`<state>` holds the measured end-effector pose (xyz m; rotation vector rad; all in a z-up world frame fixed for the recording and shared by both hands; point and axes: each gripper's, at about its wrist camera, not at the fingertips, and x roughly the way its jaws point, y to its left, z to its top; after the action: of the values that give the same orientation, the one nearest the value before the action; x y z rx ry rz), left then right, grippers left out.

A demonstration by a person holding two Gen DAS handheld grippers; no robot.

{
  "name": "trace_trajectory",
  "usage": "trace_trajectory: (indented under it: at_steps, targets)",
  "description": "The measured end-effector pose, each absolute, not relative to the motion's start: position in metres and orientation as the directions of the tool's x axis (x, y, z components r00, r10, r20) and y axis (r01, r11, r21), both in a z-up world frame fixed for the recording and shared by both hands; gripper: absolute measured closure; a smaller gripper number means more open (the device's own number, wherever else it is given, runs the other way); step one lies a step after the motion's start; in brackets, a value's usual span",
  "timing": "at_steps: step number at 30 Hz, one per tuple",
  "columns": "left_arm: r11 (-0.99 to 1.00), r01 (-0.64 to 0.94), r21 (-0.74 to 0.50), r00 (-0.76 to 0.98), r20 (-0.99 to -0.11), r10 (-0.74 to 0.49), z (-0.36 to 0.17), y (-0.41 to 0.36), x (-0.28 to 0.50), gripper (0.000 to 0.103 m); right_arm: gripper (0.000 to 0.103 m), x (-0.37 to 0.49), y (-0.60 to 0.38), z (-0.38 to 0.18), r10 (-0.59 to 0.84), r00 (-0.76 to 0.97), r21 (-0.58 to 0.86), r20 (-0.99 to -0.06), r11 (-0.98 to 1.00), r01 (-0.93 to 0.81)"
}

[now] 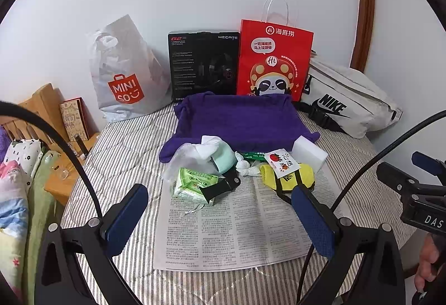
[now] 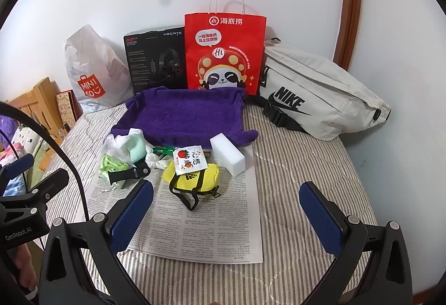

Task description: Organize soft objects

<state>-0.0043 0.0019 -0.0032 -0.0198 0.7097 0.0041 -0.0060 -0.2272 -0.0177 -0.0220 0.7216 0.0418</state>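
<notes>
A purple towel tray (image 1: 239, 121) (image 2: 184, 112) lies on the bed. In front of it, on a newspaper (image 1: 237, 224) (image 2: 200, 218), lie a white sponge (image 1: 309, 154) (image 2: 227, 153), a yellow pouch with black straps (image 1: 290, 177) (image 2: 195, 175), a small white tomato packet (image 1: 281, 161) (image 2: 189, 160), a green tissue pack (image 1: 195, 183) (image 2: 113, 164), a mint-green roll (image 1: 223, 158) (image 2: 136, 150), crumpled white cloth and a black strap (image 1: 223, 186) (image 2: 129, 174). My left gripper (image 1: 220, 218) is open and empty above the newspaper. My right gripper (image 2: 225, 216) is open and empty, nearer than the yellow pouch.
Against the wall stand a Miniso plastic bag (image 1: 125, 71), a black headset box (image 1: 203, 65), a red paper bag (image 1: 274, 60) and a white Nike bag (image 2: 320, 99). A wooden bedside stand (image 1: 55, 121) and bedding are at the left.
</notes>
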Motion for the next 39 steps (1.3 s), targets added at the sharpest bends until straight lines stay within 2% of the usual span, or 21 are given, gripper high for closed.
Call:
trace_trajectory:
  at_steps: [39]
  targets:
    - [1.000, -0.014, -0.012, 0.758, -0.652, 0.002, -0.0034, 0.0002, -0.0079, 0.000, 0.000, -0.0091, -0.2285, -0.0174, 0.029, 0.751, -0.005, -0.660, 0.999, -0.043]
